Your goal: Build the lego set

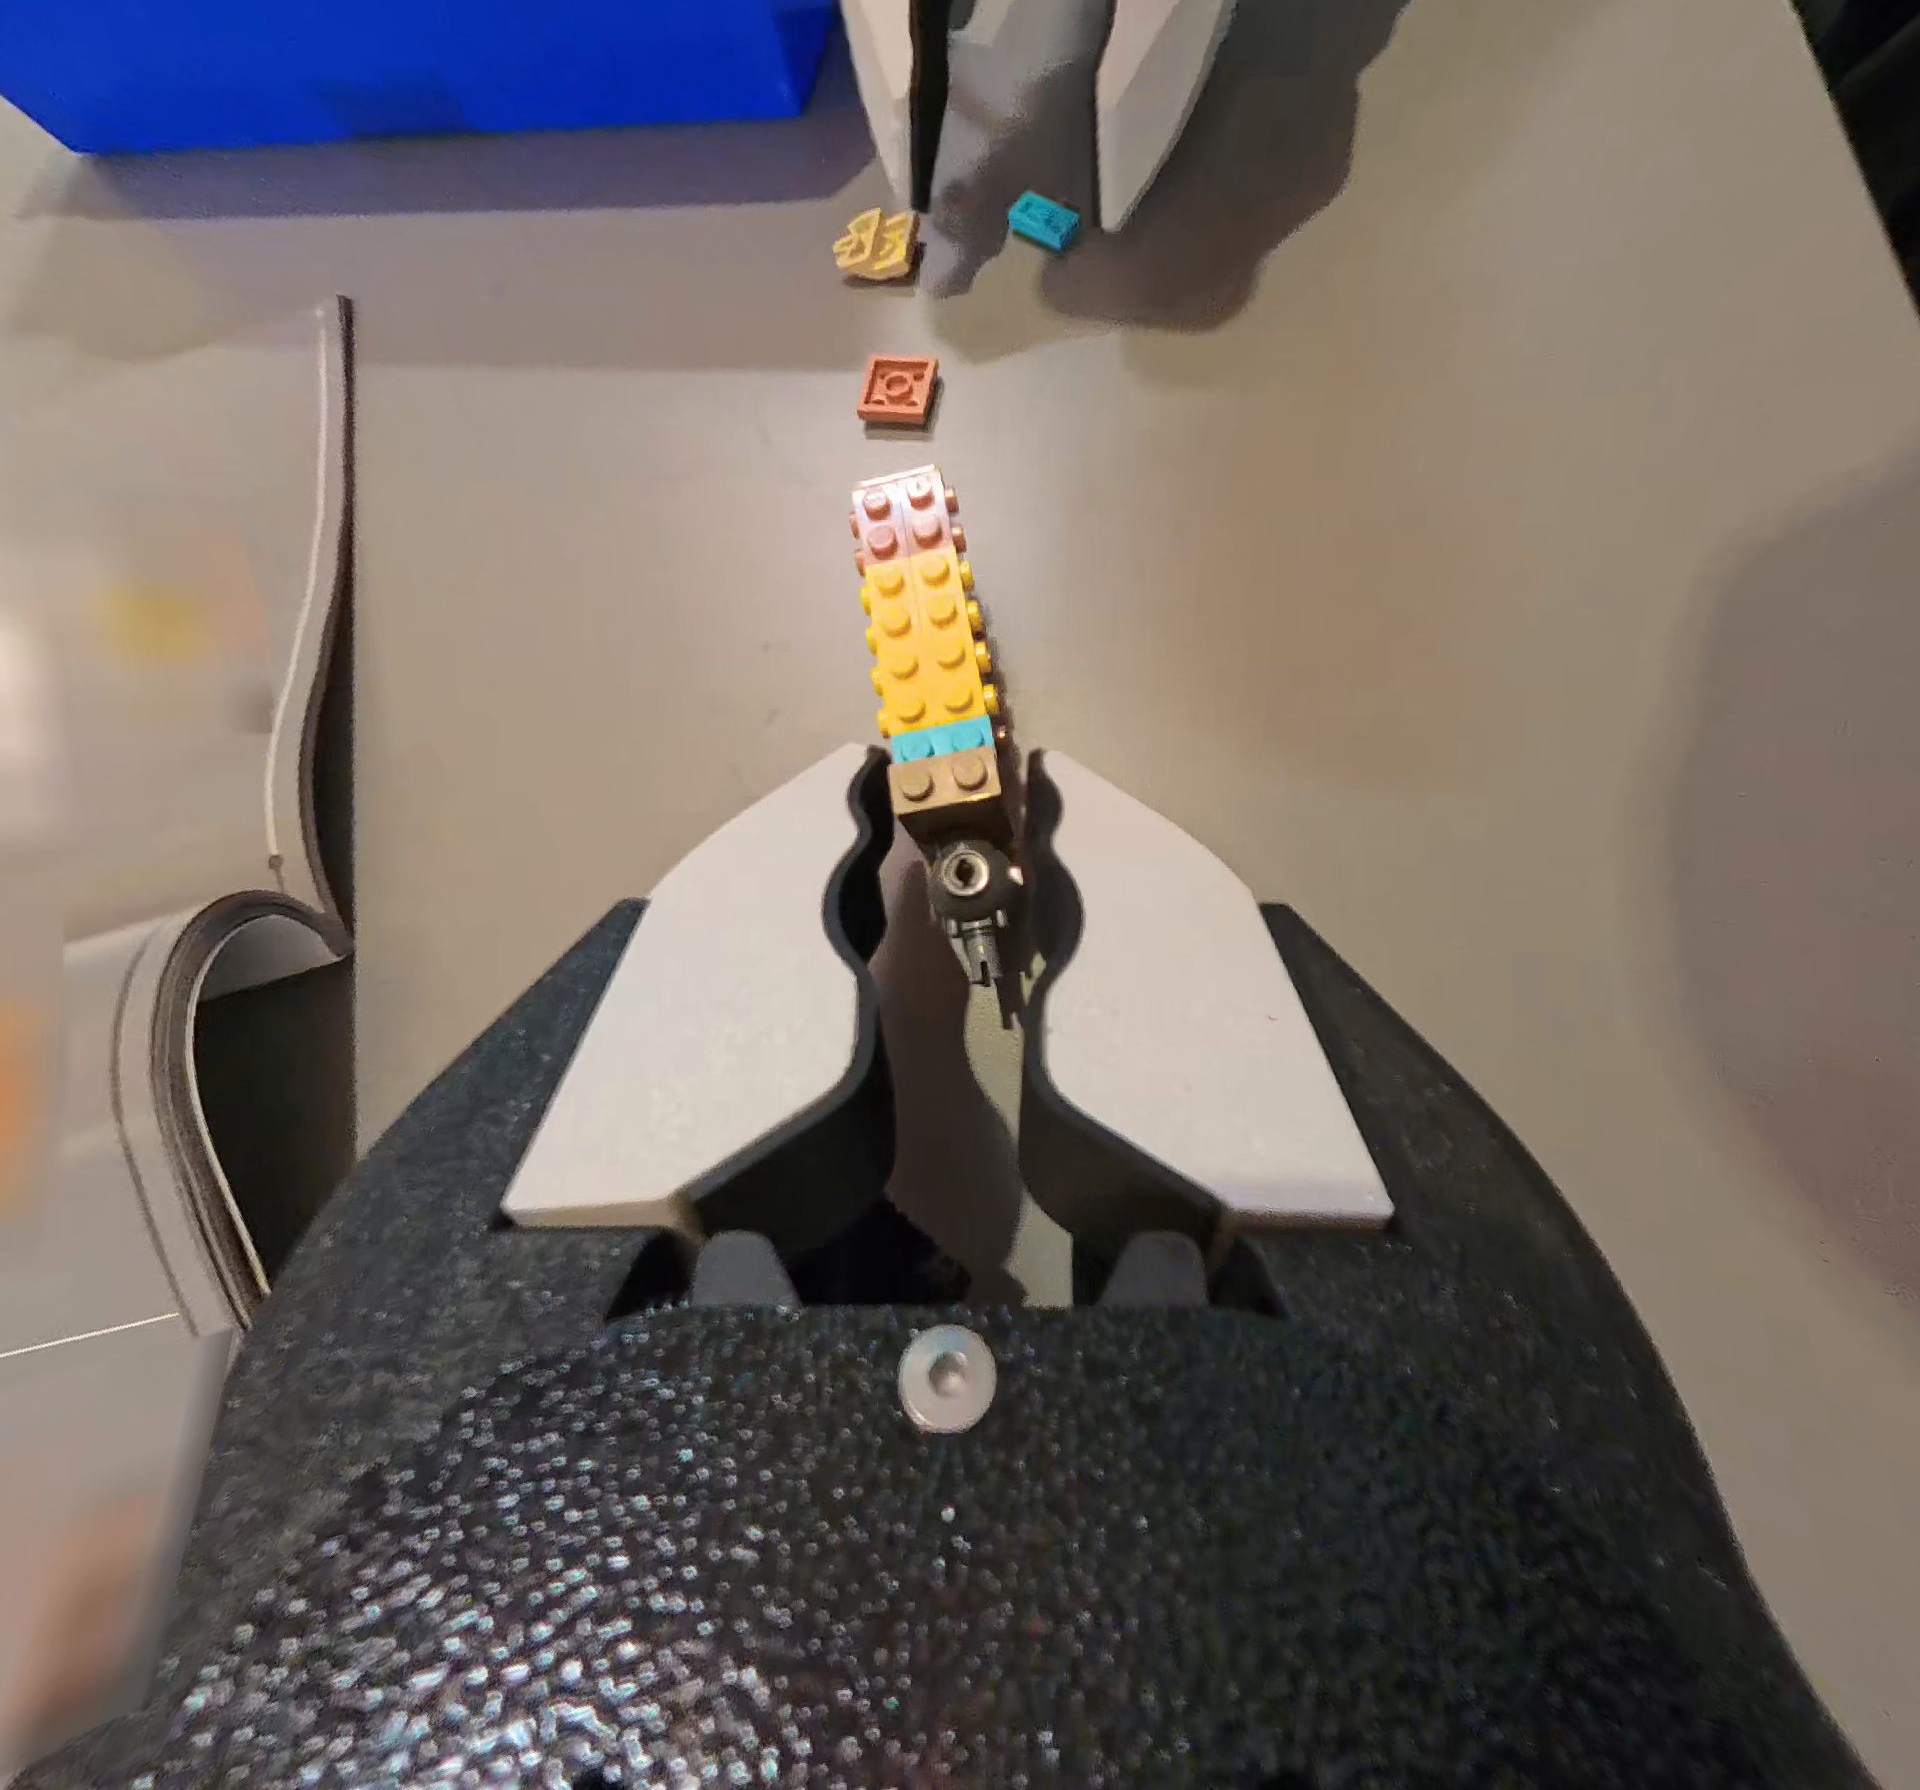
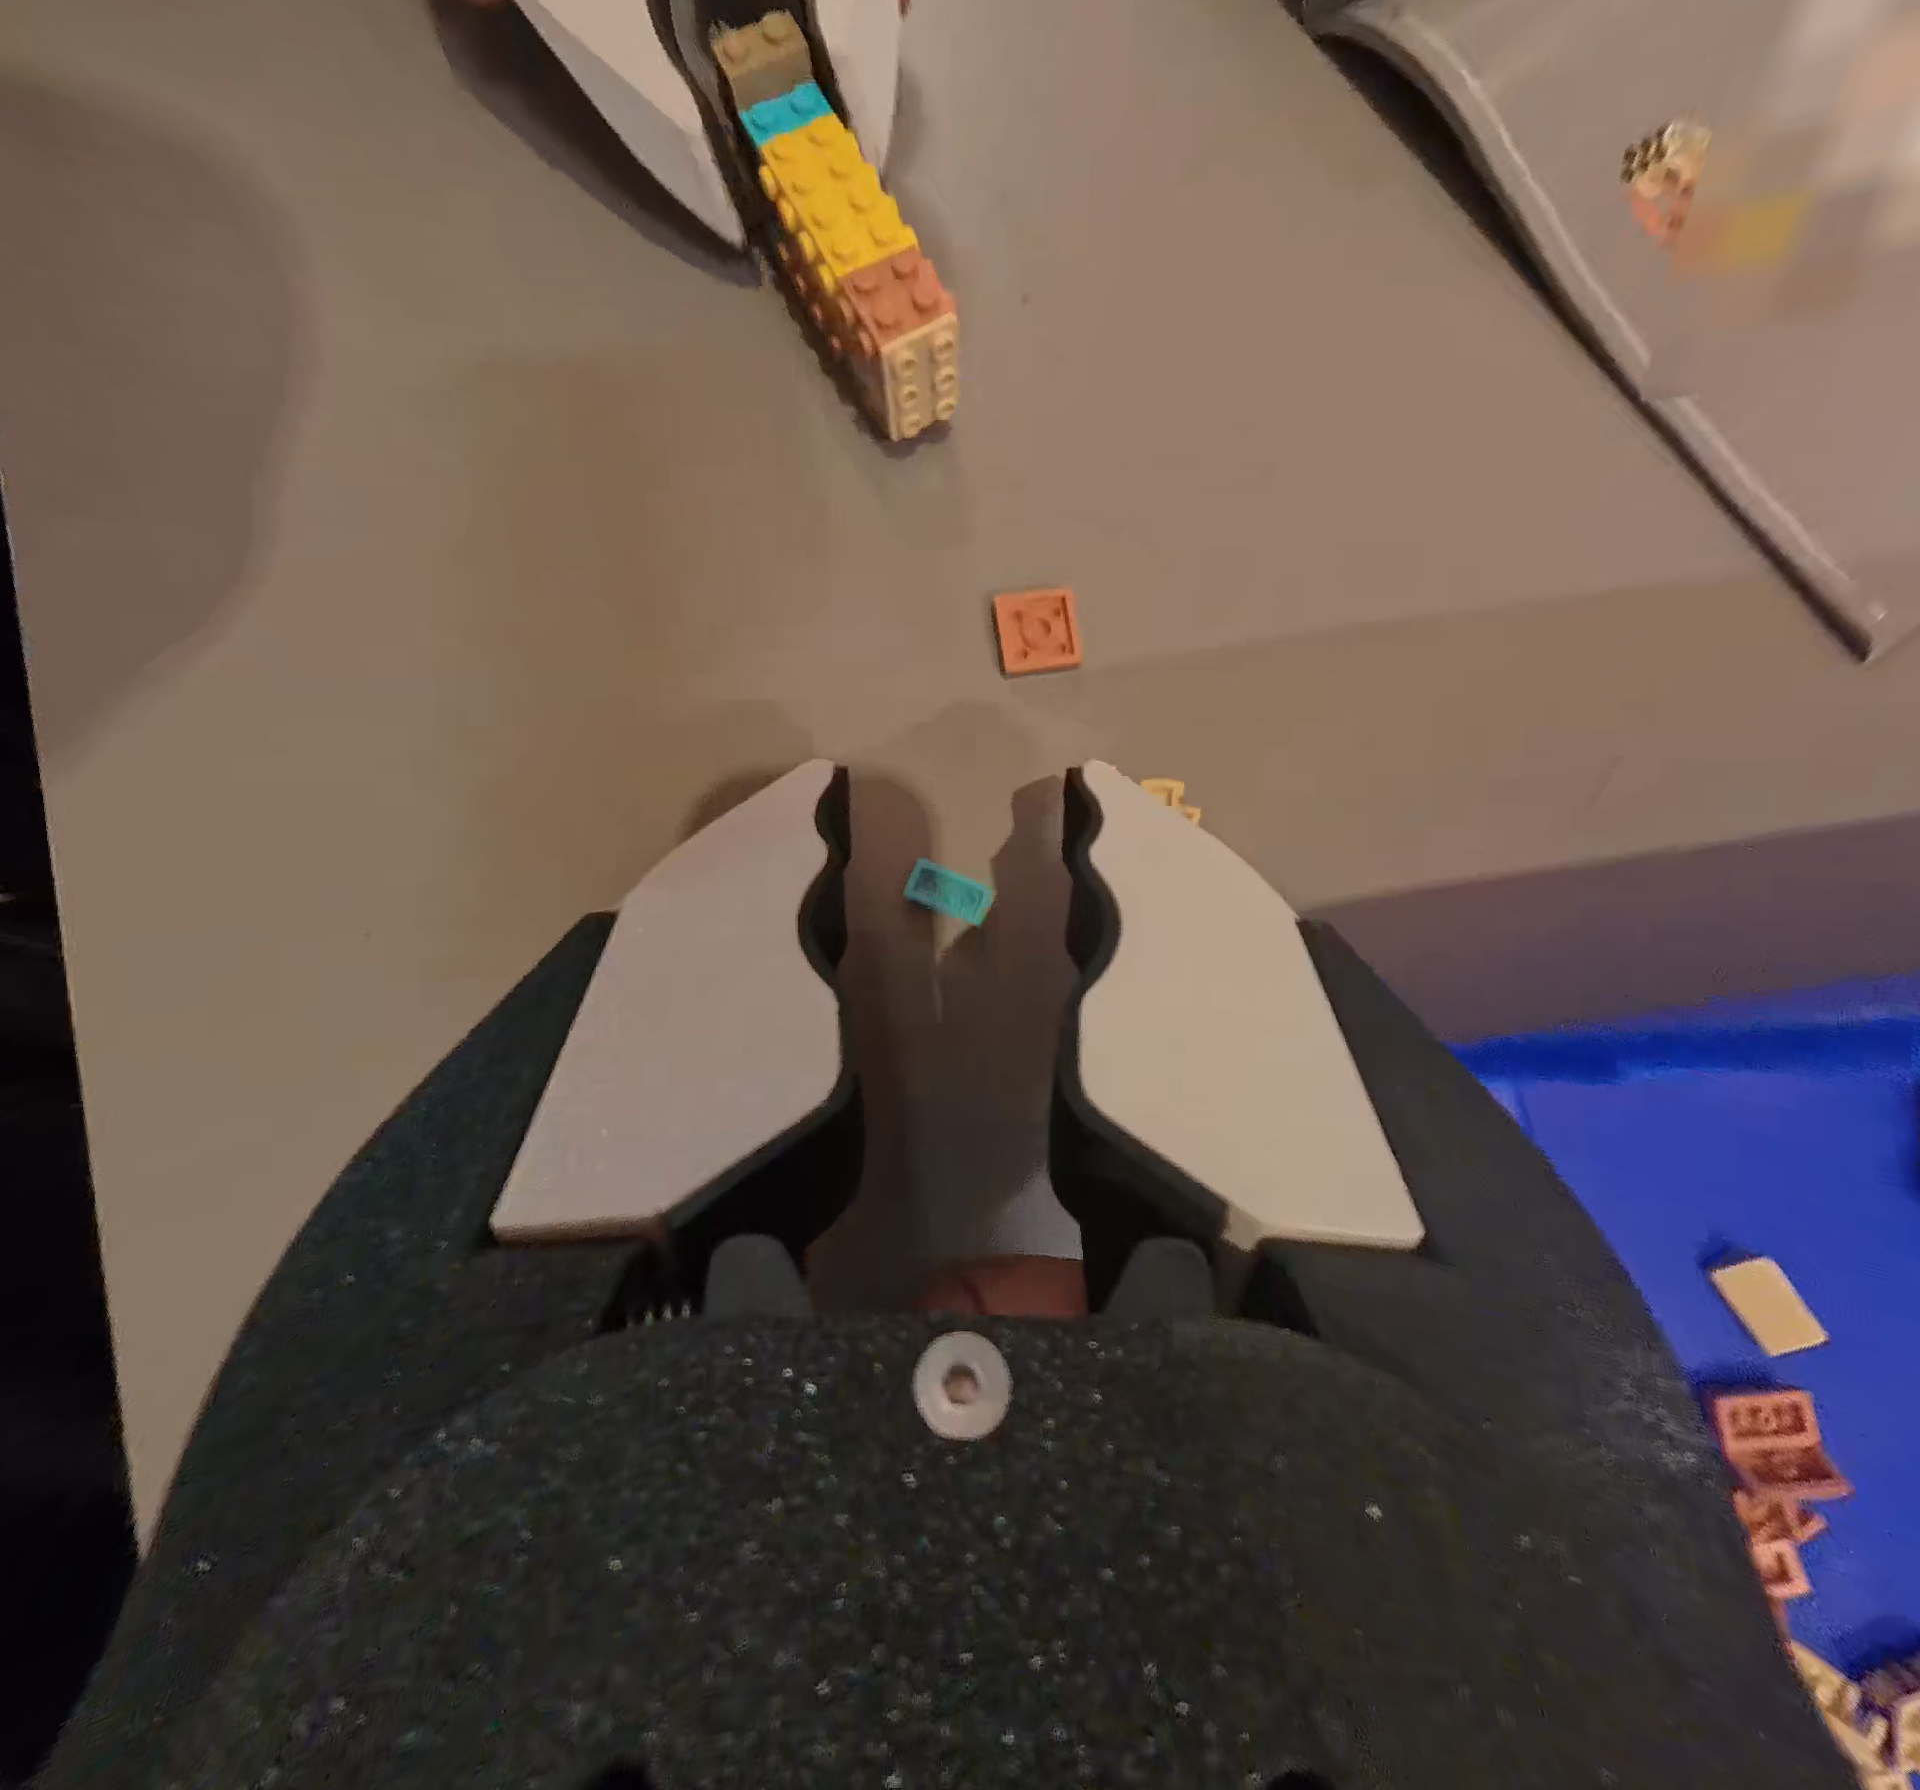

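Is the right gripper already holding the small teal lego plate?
No, the small teal lego plate lies flat on the grey table between the open fingers of the right gripper, touching neither.

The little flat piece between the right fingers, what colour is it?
Teal, like blue-green. The little flat piece shows best in the right wrist view.

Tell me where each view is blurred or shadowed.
Left wrist view: the brick assembly in the left tool is sharp; the booklet at the left edge smears. Right wrist view: soft overall, the booklet is blurred, and shadow falls around the teal plate between the open right tool.
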The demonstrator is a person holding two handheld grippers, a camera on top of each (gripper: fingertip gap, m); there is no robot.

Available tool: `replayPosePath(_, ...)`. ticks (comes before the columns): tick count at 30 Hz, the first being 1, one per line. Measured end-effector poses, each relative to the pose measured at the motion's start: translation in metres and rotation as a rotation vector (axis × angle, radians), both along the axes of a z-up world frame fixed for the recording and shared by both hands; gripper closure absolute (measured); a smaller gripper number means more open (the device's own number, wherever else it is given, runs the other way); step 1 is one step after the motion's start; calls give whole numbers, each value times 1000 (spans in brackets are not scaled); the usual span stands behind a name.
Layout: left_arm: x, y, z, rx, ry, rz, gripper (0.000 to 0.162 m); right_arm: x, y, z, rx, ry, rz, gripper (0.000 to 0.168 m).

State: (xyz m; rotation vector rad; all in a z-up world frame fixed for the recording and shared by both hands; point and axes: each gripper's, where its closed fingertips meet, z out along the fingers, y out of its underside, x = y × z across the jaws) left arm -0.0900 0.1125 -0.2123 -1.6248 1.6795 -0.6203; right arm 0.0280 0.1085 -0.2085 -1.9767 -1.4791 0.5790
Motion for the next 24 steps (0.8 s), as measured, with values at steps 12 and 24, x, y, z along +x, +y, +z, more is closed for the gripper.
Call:
replayPosePath(12,-3,-4,24,-35,-169,-20,101,-16,18,23,160,135,-23,144)
replayPosePath(24,0,4,52,-12,-336,14,108,-17,25,-3,95,-55,-34,150)
